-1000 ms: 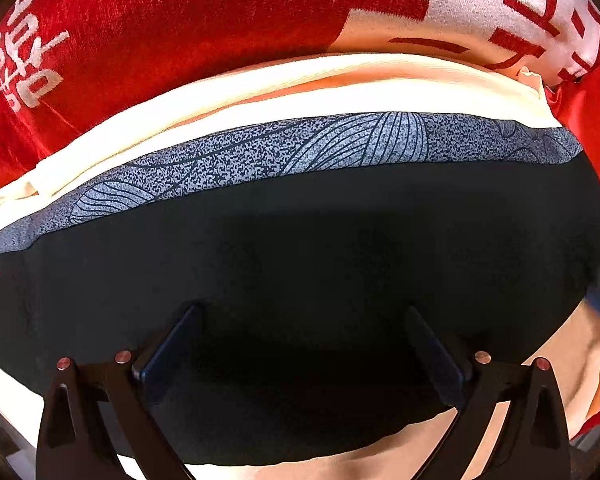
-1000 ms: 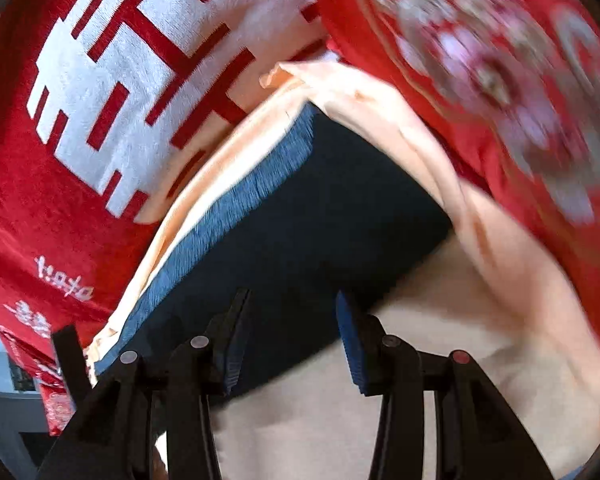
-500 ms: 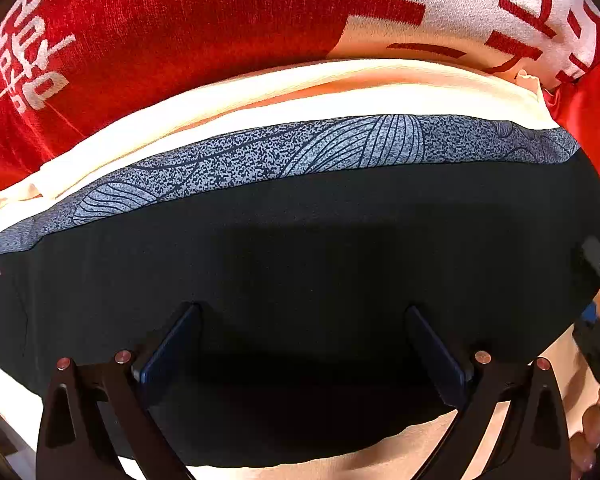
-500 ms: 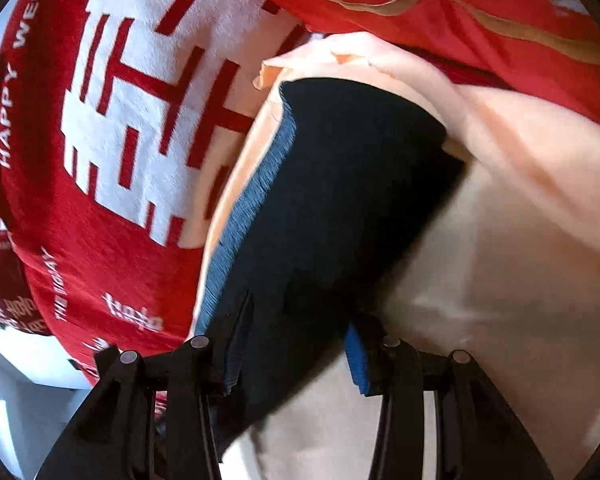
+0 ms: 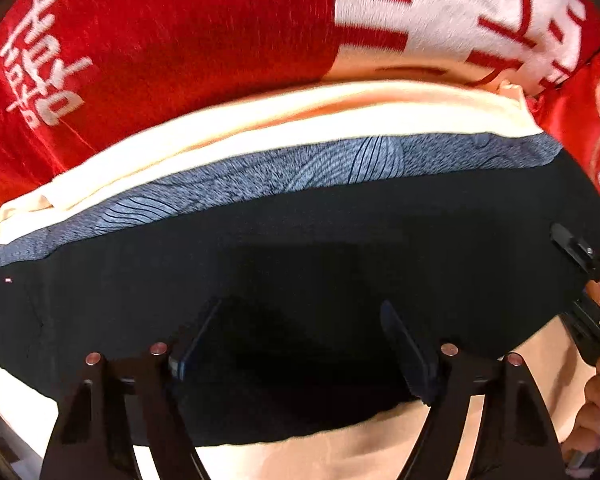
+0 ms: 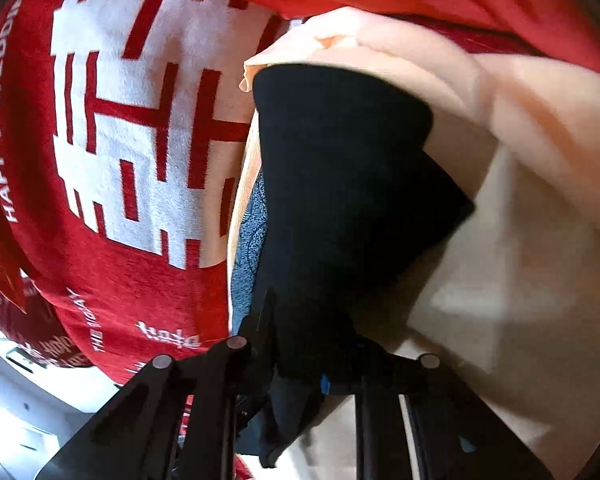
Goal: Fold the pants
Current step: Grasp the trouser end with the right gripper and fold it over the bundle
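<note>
- Two grippers on my feeds: my left gripper hangs over the black pants, jaws spread but closing, pads not pressing the cloth.
- My right gripper is closing, pinching the pants' edge.
- Pants lie on a cream sheet over the red blanket.

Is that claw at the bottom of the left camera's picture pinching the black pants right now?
No: the left claw hangs with its two fingers apart over the black pants, and nothing is pinched between them.

The cream cloth beside the pants lies bare (the red blanket too).
</note>
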The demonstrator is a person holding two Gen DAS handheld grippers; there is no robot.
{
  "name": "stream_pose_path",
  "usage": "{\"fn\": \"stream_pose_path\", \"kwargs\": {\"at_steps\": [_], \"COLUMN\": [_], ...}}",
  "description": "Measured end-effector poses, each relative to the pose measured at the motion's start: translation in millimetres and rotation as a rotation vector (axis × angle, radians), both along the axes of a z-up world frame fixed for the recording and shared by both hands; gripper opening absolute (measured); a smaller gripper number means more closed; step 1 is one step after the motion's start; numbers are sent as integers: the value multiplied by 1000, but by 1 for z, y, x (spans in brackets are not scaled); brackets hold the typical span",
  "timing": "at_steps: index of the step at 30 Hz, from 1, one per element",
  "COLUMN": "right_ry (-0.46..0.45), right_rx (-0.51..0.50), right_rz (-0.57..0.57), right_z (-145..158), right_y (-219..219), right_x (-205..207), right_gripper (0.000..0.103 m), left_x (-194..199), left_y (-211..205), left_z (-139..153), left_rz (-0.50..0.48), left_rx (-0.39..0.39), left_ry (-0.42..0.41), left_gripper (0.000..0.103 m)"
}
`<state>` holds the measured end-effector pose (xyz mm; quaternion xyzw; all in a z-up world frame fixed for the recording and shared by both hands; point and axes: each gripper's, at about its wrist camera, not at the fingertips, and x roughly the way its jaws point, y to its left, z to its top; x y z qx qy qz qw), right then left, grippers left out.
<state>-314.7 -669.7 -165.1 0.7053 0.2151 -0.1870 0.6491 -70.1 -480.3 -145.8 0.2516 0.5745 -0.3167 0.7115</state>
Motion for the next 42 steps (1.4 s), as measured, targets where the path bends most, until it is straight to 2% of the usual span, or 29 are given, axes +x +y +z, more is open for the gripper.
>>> {"fn": "stream_pose_path", "kwargs": {"at_steps": [1,2,6,7,9,12,16,19,21,23,25,27,28,29,30,35,38,40,42], "right_ry": [2,1,21,33,77,129,183,220,263,302,343,387,410,446,467,612,726,778,791], "right_rx": [-13,-32,-80,-94,-156,-261,-401,-502,-577,-642,-692,-736,-758,-783,-796,-840,-880,-924,-965], "right_rz": [11,26,66,81,129,206,315,412,478,536,588,637,662,693,711,807,831,846,876], "right_z": [5,11,30,34,48,74,108,130,143,152,156,153,150,144,139,87,60,54,57], "right_y": [0,1,2,3,7,16,36,59,79,101,124,150,162,179,189,249,276,293,312], "right_x": [1,4,13,16,26,46,79,109,132,153,175,197,208,222,230,271,283,291,295], "right_gripper": [16,16,16,16,16,16,16,16,16,16,16,16,16,17,18,27,32,47,57], "left_x": [-2,-4,-8,-15,-29,-26,-28,-24,-17,-2,16,35,50,61,75,130,157,173,182], "left_y": [4,6,9,9,8,14,17,20,26,44,69,95,114,126,144,210,238,254,259], "left_z": [5,6,-12,-15,-16,-17,-15,-13,-8,2,14,22,27,29,32,33,27,24,25], "left_rz": [-4,-4,23,10,-38,-33,-96,-120,-141,-112,-63,-24,4,22,49,121,185,224,228], "left_rx": [-12,-15,-21,-31,-54,-89,-100,-117,-124,-137,-146,-137,-130,-124,-119,-67,-49,-47,-49], "left_ry": [-12,-17,48,14,-63,-30,-40,-9,44,96,86,70,63,60,52,-3,2,17,9], "left_gripper": [73,72,72,73,73,73,73,73,72,72,72,73,76,86,88,88,88,88,88]}}
